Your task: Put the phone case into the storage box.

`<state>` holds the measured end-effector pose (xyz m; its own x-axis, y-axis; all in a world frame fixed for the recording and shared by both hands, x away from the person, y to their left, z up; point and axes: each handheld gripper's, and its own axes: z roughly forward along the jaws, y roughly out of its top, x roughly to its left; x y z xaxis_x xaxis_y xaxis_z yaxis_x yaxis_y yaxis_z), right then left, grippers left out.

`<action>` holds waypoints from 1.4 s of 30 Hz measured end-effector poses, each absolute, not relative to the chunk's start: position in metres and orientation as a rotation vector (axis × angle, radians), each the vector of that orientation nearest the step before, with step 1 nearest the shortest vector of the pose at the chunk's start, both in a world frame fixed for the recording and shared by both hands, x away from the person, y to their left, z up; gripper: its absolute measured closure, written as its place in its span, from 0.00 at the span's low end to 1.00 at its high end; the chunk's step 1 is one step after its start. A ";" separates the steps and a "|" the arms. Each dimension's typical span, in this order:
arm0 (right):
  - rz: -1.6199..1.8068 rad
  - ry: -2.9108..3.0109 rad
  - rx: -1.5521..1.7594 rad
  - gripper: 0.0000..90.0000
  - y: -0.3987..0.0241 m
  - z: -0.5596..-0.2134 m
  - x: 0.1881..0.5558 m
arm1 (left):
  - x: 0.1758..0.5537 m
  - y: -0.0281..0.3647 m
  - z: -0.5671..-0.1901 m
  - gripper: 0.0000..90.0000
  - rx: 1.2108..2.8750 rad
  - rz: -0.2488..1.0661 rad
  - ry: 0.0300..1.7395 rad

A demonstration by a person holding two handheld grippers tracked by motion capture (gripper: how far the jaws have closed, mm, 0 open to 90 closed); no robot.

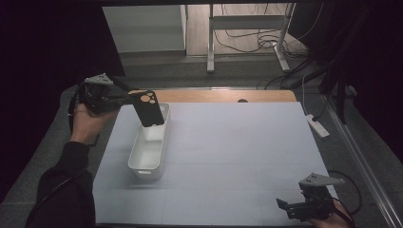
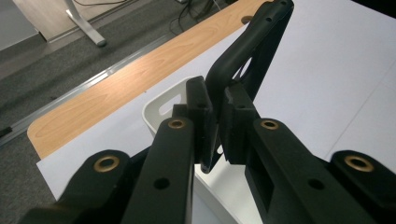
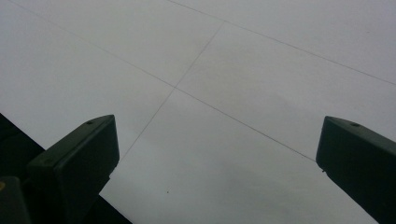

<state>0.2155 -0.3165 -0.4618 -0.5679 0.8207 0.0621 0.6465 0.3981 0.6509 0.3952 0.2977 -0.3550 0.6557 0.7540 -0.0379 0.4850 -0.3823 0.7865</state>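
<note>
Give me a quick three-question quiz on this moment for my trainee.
1. True or false: the left hand-held gripper is shut on the phone case.
2. Where is the case? A) flat on the mat B) held above the far end of the white bin C) lying on the bin's floor
3. Fill in: the right hand-held gripper has its jaws ____ over the bare mat.

Key: 1 true. 2 B. 3 open.
</note>
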 end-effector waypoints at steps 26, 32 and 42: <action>0.928 2.399 1.285 0.00 -0.316 -0.462 0.216 | 0.440 0.289 -0.386 0.93 2.081 0.445 0.989; 0.930 2.402 1.286 0.00 -0.316 -0.462 0.216 | 0.447 0.287 -0.392 0.93 2.086 0.454 0.994; 0.930 2.405 1.285 0.00 -0.316 -0.462 0.216 | 0.455 0.284 -0.401 0.93 2.095 0.472 0.993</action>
<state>0.2158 -0.3164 -0.4622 -0.5750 0.8153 0.0682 0.6490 0.4038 0.6448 0.4551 0.2836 -0.4009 0.6300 0.7765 0.0087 0.4973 -0.4121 0.7634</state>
